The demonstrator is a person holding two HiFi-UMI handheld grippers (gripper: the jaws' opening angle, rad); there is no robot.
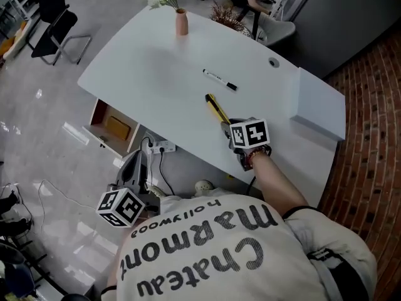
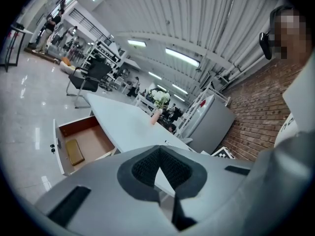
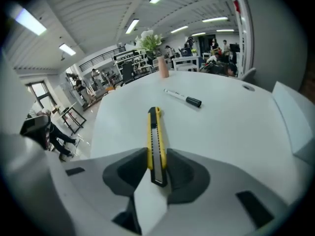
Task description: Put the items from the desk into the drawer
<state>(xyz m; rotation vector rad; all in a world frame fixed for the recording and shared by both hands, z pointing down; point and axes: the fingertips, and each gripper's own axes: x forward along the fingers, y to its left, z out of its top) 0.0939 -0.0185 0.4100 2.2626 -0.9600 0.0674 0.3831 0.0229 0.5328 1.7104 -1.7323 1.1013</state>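
Note:
A yellow utility knife [image 1: 216, 107] lies lengthwise on the white desk [image 1: 156, 74]. My right gripper [image 1: 228, 126] is shut on its near end; in the right gripper view the knife [image 3: 154, 136] sits squeezed between both pads. A black-capped white marker [image 1: 219, 79] lies just beyond it, also seen as the marker [image 3: 183, 98]. My left gripper [image 1: 136, 162] hangs below the desk's front edge, shut with nothing in it [image 2: 158, 154]. The drawer [image 1: 99, 115] stands pulled out at the desk's left, with a flat tan item [image 2: 75, 151] inside.
A pink vase [image 1: 182, 22] with white flowers stands at the desk's far edge. A raised white panel [image 1: 319, 105] covers the right end, with a cable hole [image 1: 274, 62] nearby. A power strip [image 1: 161, 147] and cables lie under the desk. A black chair [image 1: 59, 30] stands far left.

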